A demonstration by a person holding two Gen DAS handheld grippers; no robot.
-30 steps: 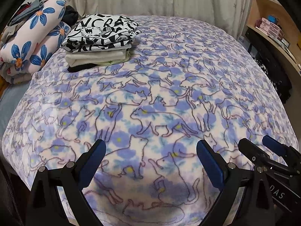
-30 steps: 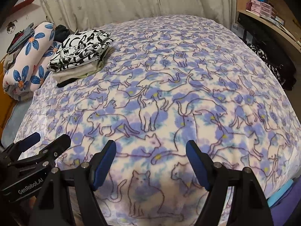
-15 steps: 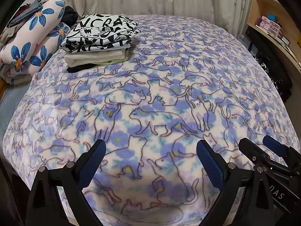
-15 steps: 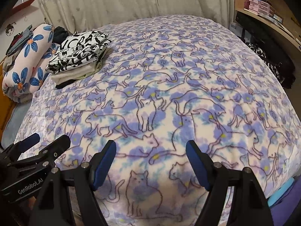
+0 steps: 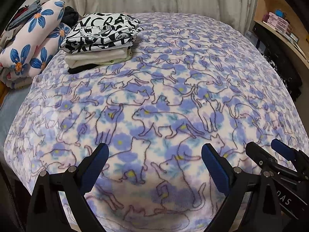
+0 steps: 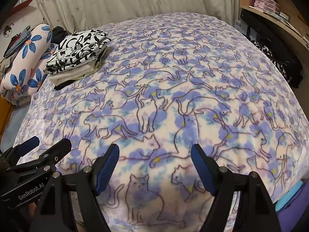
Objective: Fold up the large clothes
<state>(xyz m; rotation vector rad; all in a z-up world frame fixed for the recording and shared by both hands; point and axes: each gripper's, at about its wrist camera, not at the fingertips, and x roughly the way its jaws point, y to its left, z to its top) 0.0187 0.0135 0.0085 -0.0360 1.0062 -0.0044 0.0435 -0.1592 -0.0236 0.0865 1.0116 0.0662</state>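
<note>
Bedroom, curtained rear wall. Item: cat-print fleece blanket [image 5: 173, 96], spread flat across the bed, filling centre frame. Likely soft, bulky, fairly light, clingy; best gripped at lower-frame corners. Folded clothes stack [image 5: 102, 40], upper left. Left hand-held gripper [image 5: 154, 166] and right hand-held gripper [image 6: 155, 164]: jaws wide apart, empty.

One cat-print blanket [image 5: 173, 89], three stacked folded garments [image 5: 102, 44], two grippers [image 5: 154, 166].

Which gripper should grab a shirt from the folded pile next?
Probably the left gripper. The pile sits at the far left of the blanket, on its side. The right gripper is farther away. Both are open and empty.
</note>
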